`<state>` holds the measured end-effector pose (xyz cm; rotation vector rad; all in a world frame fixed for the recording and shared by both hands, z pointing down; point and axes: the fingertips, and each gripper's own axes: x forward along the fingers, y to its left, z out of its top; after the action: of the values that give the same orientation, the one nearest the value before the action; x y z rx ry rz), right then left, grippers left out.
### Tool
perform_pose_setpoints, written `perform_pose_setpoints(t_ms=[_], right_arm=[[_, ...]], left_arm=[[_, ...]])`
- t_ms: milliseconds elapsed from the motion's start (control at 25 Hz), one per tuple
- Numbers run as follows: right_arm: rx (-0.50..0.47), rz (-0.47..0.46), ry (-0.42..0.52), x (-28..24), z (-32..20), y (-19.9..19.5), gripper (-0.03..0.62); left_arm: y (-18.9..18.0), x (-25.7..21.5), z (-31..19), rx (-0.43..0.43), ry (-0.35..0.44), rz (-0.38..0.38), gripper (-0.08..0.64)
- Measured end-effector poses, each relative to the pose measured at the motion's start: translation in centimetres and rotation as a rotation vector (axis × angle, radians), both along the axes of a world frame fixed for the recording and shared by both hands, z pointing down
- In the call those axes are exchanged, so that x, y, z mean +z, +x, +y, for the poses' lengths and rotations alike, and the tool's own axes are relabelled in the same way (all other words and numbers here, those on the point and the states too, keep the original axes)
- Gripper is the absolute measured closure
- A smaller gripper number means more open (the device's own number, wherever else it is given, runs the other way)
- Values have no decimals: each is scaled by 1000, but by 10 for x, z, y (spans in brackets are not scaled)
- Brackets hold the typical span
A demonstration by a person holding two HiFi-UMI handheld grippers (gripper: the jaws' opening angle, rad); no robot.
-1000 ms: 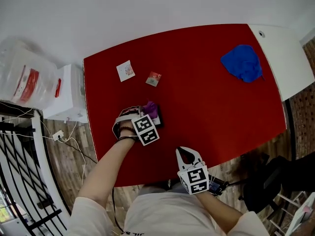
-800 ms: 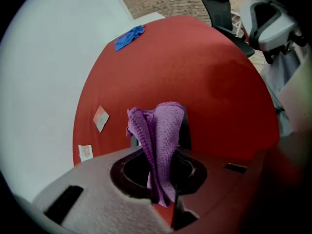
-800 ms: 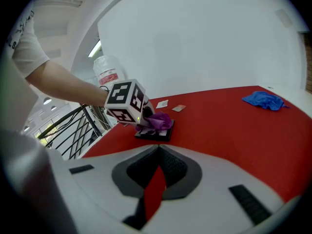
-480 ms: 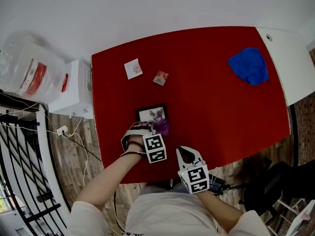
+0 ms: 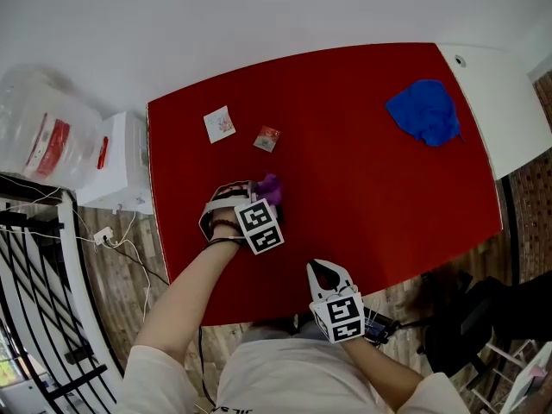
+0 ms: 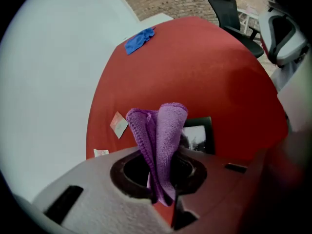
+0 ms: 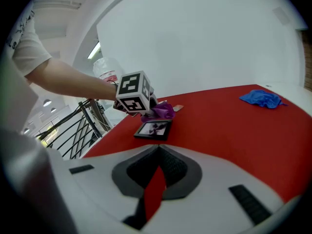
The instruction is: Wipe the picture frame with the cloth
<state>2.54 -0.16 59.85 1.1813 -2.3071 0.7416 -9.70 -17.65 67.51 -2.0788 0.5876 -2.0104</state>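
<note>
Fingers (image 6: 92, 194) of the left gripper (image 6: 163, 191) pinch the purple cloth (image 6: 163, 130) just over the picture frame (image 6: 199, 136) (mostly hidden in head view, whole in right gripper view). The right gripper (image 7: 157, 147) is pressed together, empty.

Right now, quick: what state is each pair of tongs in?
Left tongs: closed on the purple cloth.
Right tongs: closed, tips together, holding nothing.
</note>
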Motion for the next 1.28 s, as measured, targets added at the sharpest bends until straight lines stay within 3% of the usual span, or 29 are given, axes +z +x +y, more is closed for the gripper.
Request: perform_pose_setpoints(t_ms=[360,520,680,1000,1120,1280], right_arm=[[66,11,-11,6,-3,33,588],[52,5,-10,7,-5,30,588],[28,-3,-6,6,-7,19,588],[2,2,-2,5,-5,9,588],[-7,11,13,-1,-6,7,588],[-17,14,45,-19,-6,7,588]], left_arm=[[10,17,-2,38,-1,-47,500],[22,12,31,133,29,-55,500],[33,18,75,183,2,-31,500],[30,14,90,167,31,-1,500],[28,-6,83,101,59,80,500],[27,-61,97,-151,90,372,500]])
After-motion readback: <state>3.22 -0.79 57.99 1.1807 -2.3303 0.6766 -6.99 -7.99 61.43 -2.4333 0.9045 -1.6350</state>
